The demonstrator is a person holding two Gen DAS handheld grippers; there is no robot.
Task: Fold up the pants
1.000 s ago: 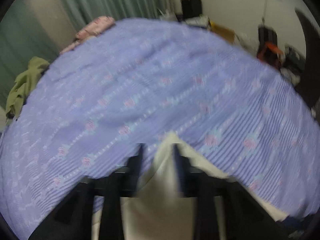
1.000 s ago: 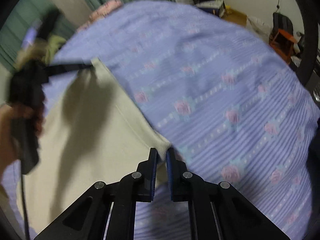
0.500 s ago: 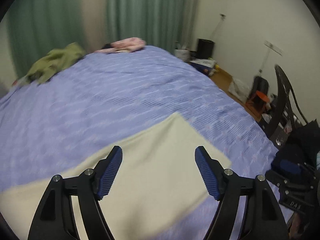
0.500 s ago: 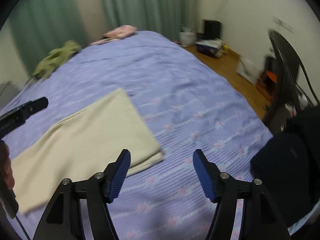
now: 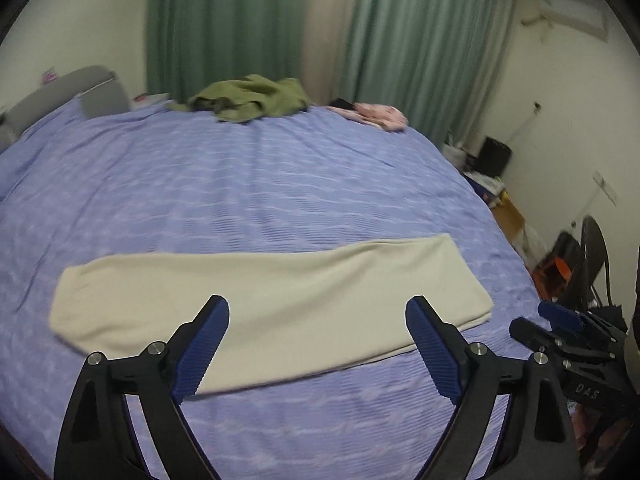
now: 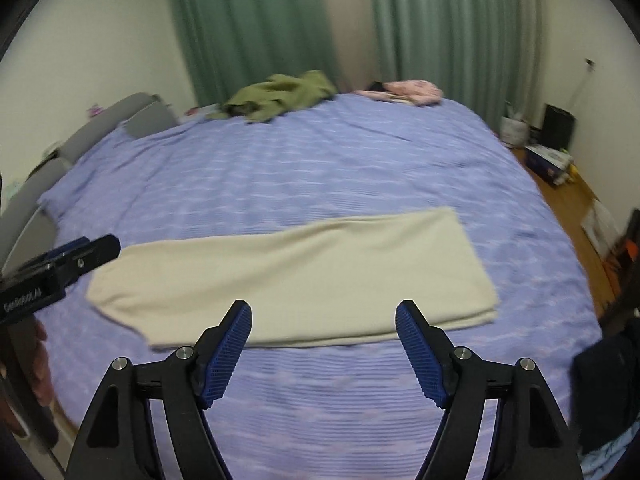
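Observation:
The cream pants lie flat on the purple bedspread as one long folded strip, running left to right. They also show in the right wrist view. My left gripper is open and empty, held above the near edge of the bed, short of the pants. My right gripper is open and empty too, likewise back from the pants. The right gripper shows at the right edge of the left wrist view, and the left gripper at the left edge of the right wrist view.
A green garment and a pink one lie at the far edge of the bed. A grey headboard is at the far left. Green curtains hang behind. A chair and clutter stand on the floor at the right.
Both grippers let go of the pants, opened and pulled back and up. The pants now lie folded lengthwise on the bed.

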